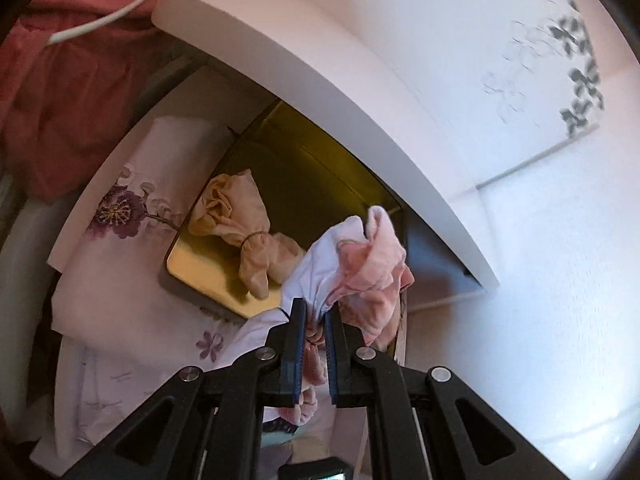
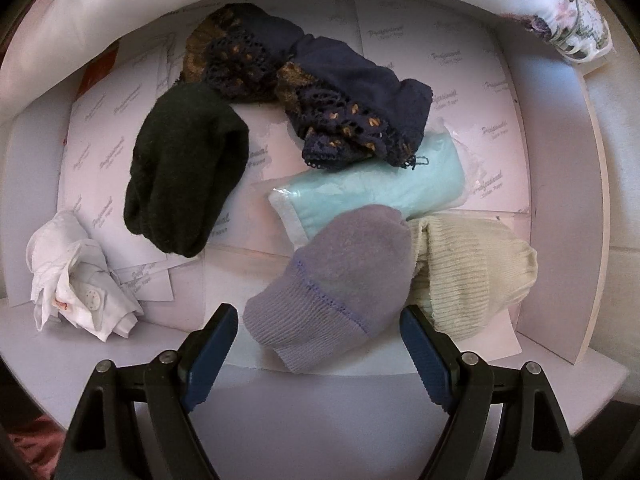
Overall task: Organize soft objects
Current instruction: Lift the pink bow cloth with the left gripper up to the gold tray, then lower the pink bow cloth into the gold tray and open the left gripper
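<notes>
Your left gripper [image 1: 316,312] is clamped on a pink-and-white garment [image 1: 360,264] over the yellow bin [image 1: 208,276] (one beige bundle [image 1: 240,236] inside), while your right gripper [image 2: 320,324], jaws wide and empty, faces the lilac sock [image 2: 332,292] and five more pieces awaiting sorting on the shelf [image 2: 320,396].

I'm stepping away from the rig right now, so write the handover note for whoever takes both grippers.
Left gripper: shut on pink and white cloth bundle, held above the yellow-lined box, where a tied beige bundle already lies.
Right gripper: open, either side of the lilac sock.
Still in the white drawer: black sock, navy lace items, cream sock, mint packet, white cloth.
</notes>
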